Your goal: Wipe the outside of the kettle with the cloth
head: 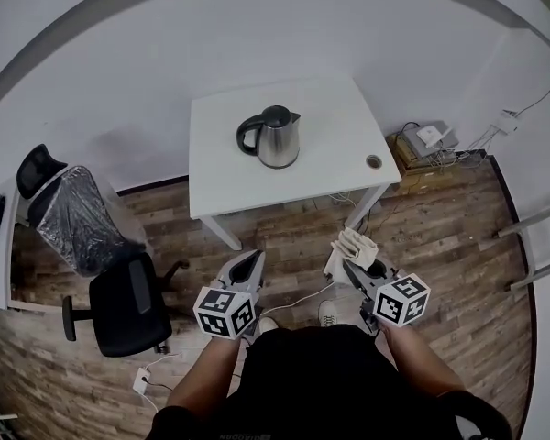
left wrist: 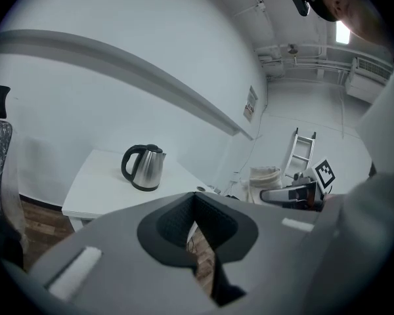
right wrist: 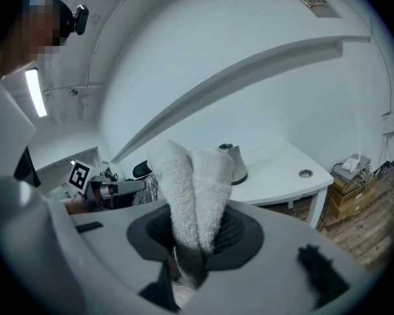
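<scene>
A steel kettle [head: 273,137] with a black handle and lid stands upright on the white table [head: 330,168], handle to the left. Both grippers hang over the wooden floor in front of the table, well short of the kettle. My right gripper [head: 348,262] is shut on a folded white cloth [head: 357,246], which sticks up between its jaws [right wrist: 196,235] as two thick folds [right wrist: 190,182] and half hides the kettle [right wrist: 235,163]. My left gripper [head: 253,259] is shut with nothing in it [left wrist: 194,199]; the kettle [left wrist: 146,168] shows beyond it.
A round grommet [head: 374,161] sits near the table's right front corner. A black office chair [head: 124,305] and a plastic-wrapped chair [head: 73,214] stand at the left. Boxes and cables [head: 426,145] lie right of the table, with a ladder [head: 541,236] beyond.
</scene>
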A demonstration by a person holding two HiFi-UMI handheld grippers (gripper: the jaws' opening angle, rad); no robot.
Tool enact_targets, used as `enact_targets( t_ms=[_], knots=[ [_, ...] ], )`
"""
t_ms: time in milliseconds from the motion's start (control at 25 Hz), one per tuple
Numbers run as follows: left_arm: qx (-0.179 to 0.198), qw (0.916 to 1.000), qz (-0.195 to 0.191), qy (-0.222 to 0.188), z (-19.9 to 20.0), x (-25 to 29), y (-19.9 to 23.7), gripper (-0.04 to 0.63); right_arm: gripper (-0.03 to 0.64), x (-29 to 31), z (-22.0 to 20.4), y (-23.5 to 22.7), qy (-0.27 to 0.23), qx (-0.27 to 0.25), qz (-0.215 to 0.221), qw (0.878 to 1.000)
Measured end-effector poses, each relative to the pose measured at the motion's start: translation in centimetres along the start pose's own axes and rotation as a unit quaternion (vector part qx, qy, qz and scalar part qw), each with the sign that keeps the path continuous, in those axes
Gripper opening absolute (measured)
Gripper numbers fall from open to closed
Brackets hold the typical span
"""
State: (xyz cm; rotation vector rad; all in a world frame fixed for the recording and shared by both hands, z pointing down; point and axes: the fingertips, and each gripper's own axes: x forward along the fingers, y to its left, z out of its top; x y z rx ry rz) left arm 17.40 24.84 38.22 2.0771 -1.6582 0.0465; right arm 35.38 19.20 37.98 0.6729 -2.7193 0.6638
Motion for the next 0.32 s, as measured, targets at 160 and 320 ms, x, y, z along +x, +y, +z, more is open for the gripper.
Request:
enact_targets(
  t_ms=[160, 320],
  knots=[
    [-0.007, 0.9999, 0.012, 0.001, -0.69, -0.47, 0.43, 0.006, 0.098, 0.44, -0.57, -0.13, 0.027, -0.014, -0.002, 1.0],
    [0.046, 0.9984, 0.03, 0.014, -1.03, -0.66, 0.33, 0.006, 0.098, 1.02, -0.25, 0.29, 0.035, -0.043, 0.001, 0.998]
  ],
)
